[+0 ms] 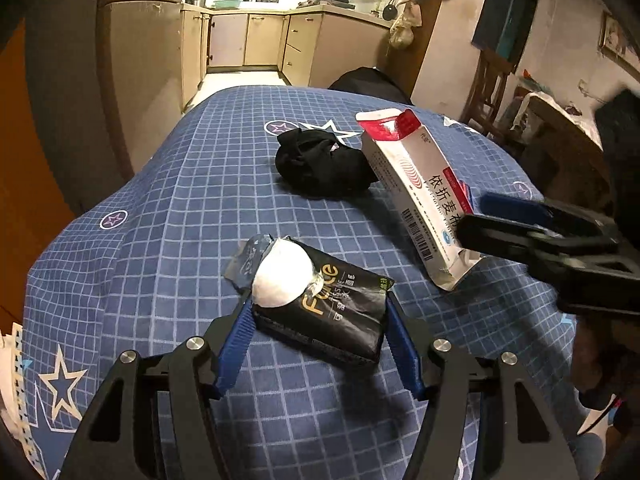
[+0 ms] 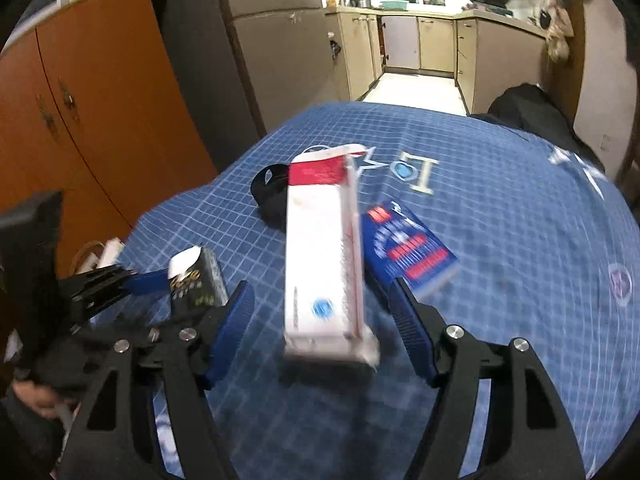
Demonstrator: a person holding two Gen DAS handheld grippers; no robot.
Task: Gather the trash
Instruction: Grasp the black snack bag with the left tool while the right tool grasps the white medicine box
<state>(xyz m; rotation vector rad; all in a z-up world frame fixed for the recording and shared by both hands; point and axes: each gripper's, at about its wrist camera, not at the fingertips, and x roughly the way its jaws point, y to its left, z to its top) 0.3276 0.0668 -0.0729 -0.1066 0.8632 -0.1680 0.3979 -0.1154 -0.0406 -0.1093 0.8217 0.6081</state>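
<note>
A black tissue pack point(image 1: 324, 312) with white tissue sticking out lies on the blue checked cloth point(image 1: 180, 208). My left gripper point(image 1: 320, 340) closes its blue pads on both sides of it. A long white and red carton point(image 1: 416, 196) lies to the right; in the right wrist view this carton point(image 2: 324, 256) sits between the wide-open fingers of my right gripper point(image 2: 320, 320), apart from both pads. A blue box point(image 2: 408, 252) lies just right of the carton. A crumpled black cloth point(image 1: 320, 168) lies behind.
The cloth-covered table drops off at its far edge toward a kitchen doorway point(image 1: 240, 40). An orange cabinet point(image 2: 88, 112) stands left. A dark bag point(image 2: 532, 112) sits past the far right edge. White papers point(image 1: 12, 360) lie at the left edge.
</note>
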